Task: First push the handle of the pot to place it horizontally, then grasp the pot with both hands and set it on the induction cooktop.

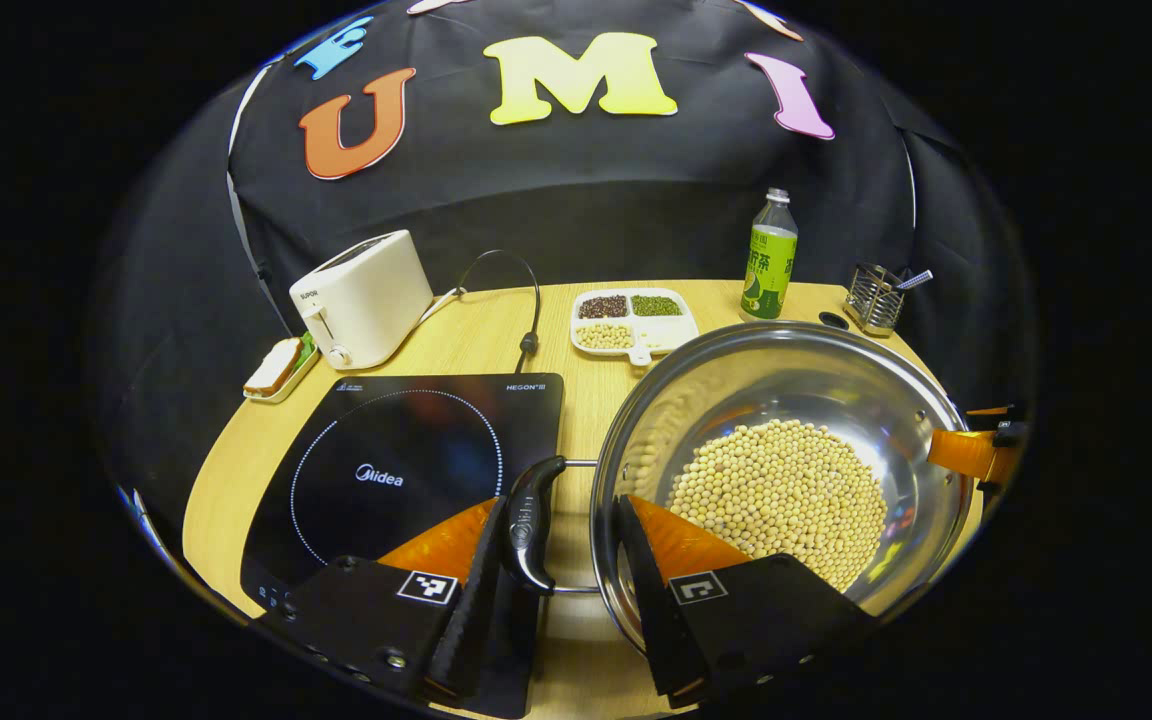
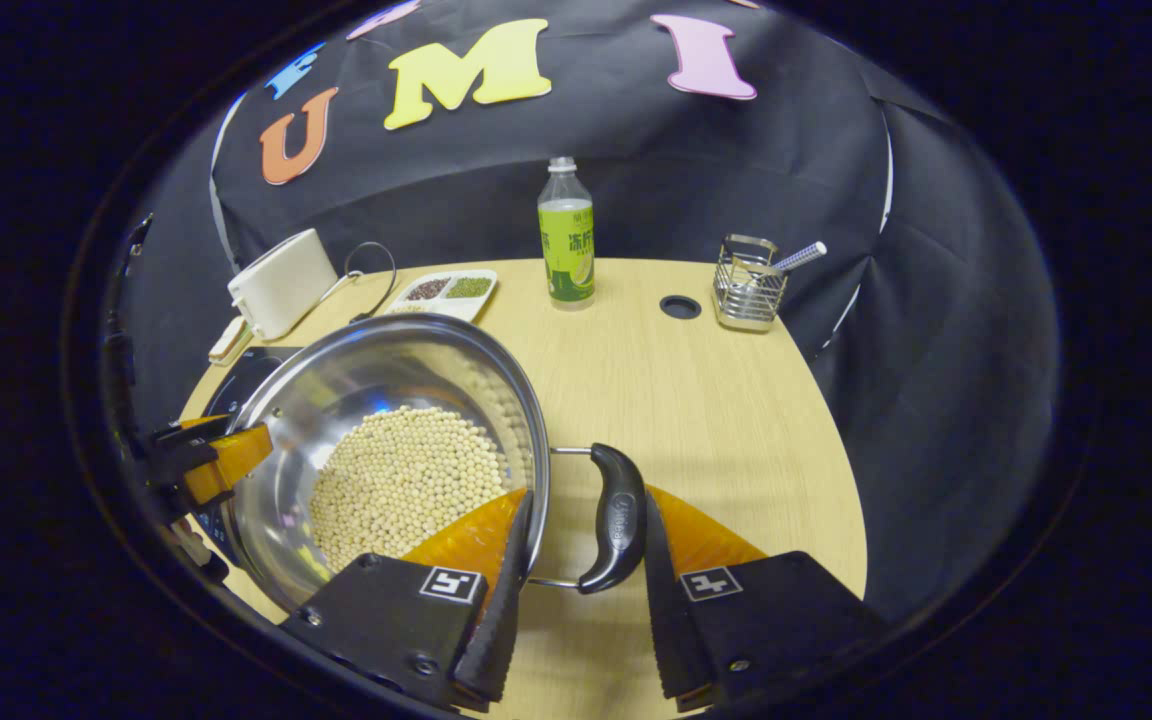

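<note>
I have each gripper, left gripper [image 1: 561, 560] and right gripper [image 2: 581, 560], straddling a pot [image 1: 786, 400] handle, jaws parted (not yet clenched), ready to lift toward the induction cooktop [image 1: 406, 470].

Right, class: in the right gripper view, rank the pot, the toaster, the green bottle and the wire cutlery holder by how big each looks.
1. Pot, largest, though nearest the camera.
2. Toaster.
3. Green bottle and wire cutlery holder: taller against wider, too alike to rank.
</note>
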`<state>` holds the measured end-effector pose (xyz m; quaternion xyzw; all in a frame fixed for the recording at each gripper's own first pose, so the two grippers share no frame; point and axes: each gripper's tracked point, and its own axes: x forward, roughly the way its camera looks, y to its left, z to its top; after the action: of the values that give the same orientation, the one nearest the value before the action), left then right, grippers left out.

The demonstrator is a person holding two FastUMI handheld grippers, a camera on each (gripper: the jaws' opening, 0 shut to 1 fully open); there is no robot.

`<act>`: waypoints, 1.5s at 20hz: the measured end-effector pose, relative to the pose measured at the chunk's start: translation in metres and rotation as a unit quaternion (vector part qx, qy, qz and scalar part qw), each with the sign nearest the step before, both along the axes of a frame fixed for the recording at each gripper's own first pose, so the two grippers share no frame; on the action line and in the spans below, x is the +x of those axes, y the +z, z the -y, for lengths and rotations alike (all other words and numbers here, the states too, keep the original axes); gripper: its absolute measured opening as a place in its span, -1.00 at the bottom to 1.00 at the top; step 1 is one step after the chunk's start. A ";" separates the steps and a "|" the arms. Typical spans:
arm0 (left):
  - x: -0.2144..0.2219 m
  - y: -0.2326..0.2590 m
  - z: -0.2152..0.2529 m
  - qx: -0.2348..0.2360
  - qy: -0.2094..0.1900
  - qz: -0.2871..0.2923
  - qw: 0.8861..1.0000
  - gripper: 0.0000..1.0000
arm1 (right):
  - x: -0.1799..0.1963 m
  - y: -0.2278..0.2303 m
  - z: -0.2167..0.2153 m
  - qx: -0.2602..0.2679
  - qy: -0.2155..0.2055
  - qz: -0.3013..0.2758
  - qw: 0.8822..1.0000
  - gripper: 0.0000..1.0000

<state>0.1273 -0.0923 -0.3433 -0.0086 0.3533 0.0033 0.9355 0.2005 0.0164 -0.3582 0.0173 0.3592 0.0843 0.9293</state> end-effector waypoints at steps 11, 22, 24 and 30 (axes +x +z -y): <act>-0.005 0.030 -0.050 0.010 0.008 0.022 1.000 0.24 | -0.013 0.034 -0.045 0.019 -0.002 0.021 1.000 0.11; -0.012 0.038 -0.126 0.012 0.019 0.021 1.000 0.24 | -0.033 0.054 -0.124 0.034 0.000 0.026 0.999 0.17; -0.012 0.038 -0.141 0.015 0.018 0.023 0.999 0.24 | -0.035 0.055 -0.139 0.040 -0.003 0.023 0.999 0.11; -0.008 0.036 -0.188 0.023 0.016 0.021 0.999 0.24 | -0.040 0.058 -0.188 0.050 -0.007 0.019 0.999 0.11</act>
<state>0.1192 0.0954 -0.3075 0.0073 0.3331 0.0262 0.9425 0.1601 0.2049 -0.3000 0.0650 0.3366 0.0964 0.9344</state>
